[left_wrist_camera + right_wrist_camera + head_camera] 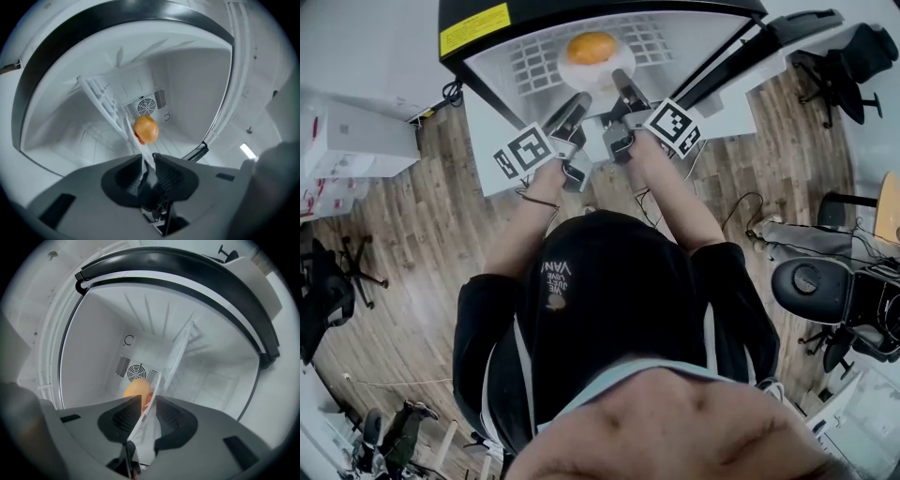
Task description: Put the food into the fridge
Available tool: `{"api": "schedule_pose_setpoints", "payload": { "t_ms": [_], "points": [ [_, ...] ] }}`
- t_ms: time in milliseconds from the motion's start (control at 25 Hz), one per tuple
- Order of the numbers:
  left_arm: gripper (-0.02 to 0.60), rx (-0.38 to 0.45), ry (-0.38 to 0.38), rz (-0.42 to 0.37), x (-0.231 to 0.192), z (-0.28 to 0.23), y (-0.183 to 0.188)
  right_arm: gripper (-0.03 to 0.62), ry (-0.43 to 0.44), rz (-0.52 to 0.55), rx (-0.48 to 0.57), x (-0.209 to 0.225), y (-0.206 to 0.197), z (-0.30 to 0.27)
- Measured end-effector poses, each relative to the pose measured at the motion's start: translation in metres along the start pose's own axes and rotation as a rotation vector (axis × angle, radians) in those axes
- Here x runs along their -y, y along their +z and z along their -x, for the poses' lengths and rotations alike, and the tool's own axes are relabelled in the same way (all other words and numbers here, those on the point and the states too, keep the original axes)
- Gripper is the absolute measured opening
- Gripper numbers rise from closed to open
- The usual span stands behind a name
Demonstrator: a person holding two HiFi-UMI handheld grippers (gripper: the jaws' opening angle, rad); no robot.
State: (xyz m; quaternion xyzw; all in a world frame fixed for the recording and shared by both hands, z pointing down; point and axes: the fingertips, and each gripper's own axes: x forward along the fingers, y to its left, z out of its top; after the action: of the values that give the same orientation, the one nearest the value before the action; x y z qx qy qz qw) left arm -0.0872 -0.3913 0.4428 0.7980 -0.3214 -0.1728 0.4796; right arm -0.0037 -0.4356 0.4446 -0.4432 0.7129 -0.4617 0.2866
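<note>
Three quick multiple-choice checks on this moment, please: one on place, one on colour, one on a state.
1. Where is the bun?
A. on the floor
B. on a plate inside the fridge
C. on a desk

2. What colour is the plate?
A. white
B. black
C. red

3. How is the left gripper?
A. wide open, empty
B. shut on the bun
C. shut on the plate's rim

Answers:
1 B: the head view shows the bun on the plate within the fridge walls.
2 A: the plate shows white round the bun.
3 C: its jaws stand together on the thin rim.
</note>
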Motion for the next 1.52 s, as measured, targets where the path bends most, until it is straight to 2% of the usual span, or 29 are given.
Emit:
{"api": "schedule_pose_setpoints", "payload": {
  "t_ms": [200, 440, 600, 800, 960, 1120, 1240, 1520],
  "points": [
    [0.087, -0.013, 0.018, -0.053, -0.001, 0.000, 0.001, 0.187, 0.039, 0.001, 0.007, -0.007, 0.002, 0.000],
    [0.072, -0.021, 0.039, -0.136, -0.002, -0.001, -0.001, 0.213, 0.044, 0.093, 0.009, -0.006, 0.007, 0.013],
    [0.061, -0.001, 0.058, -0.206, -0.002, 0.001, 0.002, 0.212, 0.042, 0.277, -0.007, -0.011, 0.007, 0.025],
    [0.043, 0.003, 0.105, -0.351, -0.007, 0.005, 0.004, 0.209, 0.021, 0.607, -0.035, -0.022, -0.001, 0.035],
    [0.040, -0.014, 0.123, -0.502, -0.004, 0.005, 0.001, 0.170, 0.002, 0.833, -0.090, -0.023, -0.014, 0.038],
    [0.040, -0.035, 0.141, -0.628, 0.000, 0.004, -0.002, 0.068, -0.009, 0.939, -0.082, -0.025, -0.017, 0.042],
    [0.034, -0.043, 0.150, -0.646, -0.001, 0.003, -0.005, 0.018, -0.023, 0.983, -0.072, -0.023, -0.017, 0.043],
    [0.028, -0.050, 0.155, -0.649, -0.002, 0.000, -0.007, 0.012, -0.040, 1.023, -0.132, -0.018, -0.028, 0.036]
  ]
}}
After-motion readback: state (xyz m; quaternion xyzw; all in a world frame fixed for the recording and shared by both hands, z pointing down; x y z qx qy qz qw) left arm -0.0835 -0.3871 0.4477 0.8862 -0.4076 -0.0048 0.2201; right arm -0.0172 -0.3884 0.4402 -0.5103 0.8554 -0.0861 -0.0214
